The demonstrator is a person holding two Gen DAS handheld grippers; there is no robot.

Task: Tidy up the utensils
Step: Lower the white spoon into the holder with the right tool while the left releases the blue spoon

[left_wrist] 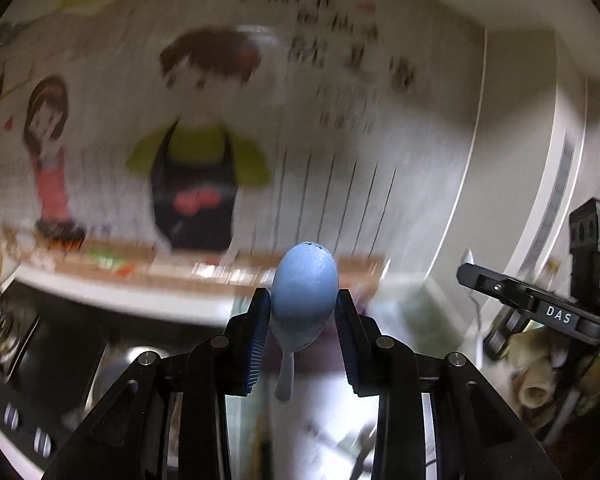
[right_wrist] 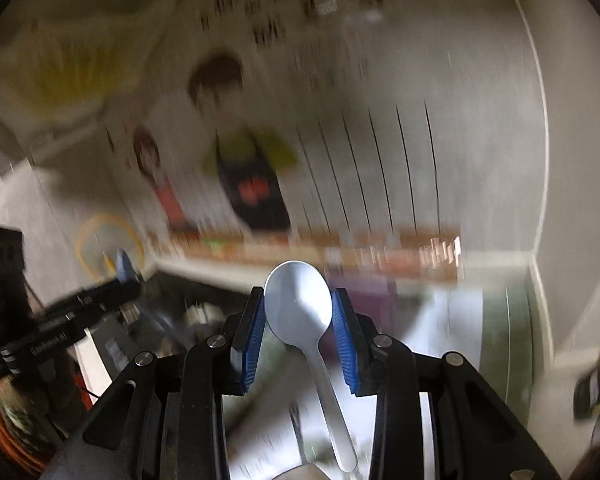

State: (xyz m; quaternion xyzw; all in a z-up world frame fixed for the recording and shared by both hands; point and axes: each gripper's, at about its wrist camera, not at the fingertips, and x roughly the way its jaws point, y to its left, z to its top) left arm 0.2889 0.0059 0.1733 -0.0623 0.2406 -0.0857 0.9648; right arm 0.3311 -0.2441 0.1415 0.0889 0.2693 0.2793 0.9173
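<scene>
Left wrist: blue spoon (left_wrist: 304,280) clamped btwn pads (left_wrist: 260,340) (bowl up).

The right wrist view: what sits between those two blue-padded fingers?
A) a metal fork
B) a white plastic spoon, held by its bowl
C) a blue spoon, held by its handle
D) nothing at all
B: in the right wrist view the white spoon has its bowl pinched between the blue pads of the right gripper, with its handle trailing back toward the camera.
</scene>
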